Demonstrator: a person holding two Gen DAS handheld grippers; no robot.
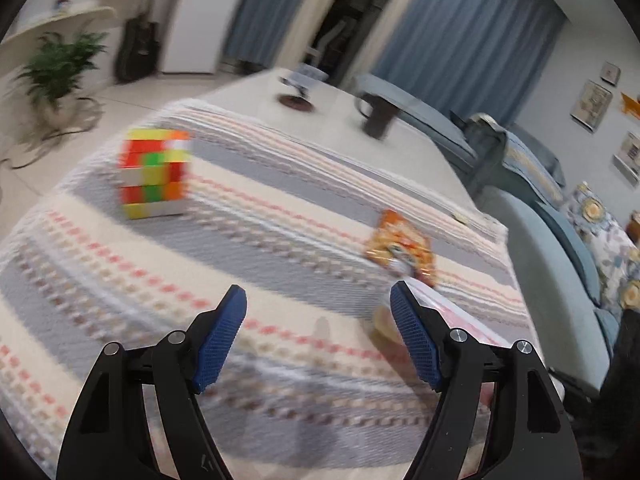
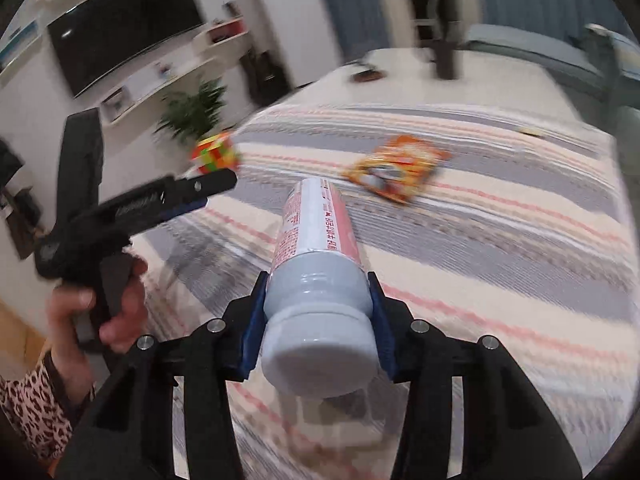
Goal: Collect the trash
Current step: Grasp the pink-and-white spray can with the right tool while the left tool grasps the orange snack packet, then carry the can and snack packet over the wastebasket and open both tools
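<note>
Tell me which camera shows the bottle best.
The right wrist view: the bottle fills the centre, cap toward the lens, clamped between the right claw's pads, red label print visible. The left wrist view shows only a blurred sliver of it behind the open left claw's right finger.

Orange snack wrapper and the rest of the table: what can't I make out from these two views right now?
- Orange snack wrapper: print unreadable, motion blur in both views.
- White plastic bottle with red label, clamped in the right gripper: label text too smeared to read; in the left wrist view the left gripper finger hides most of it.
- Dark objects at the striped tablecloth's far end: blurred, unidentifiable.
- Multicoloured puzzle cube: blurred.
</note>
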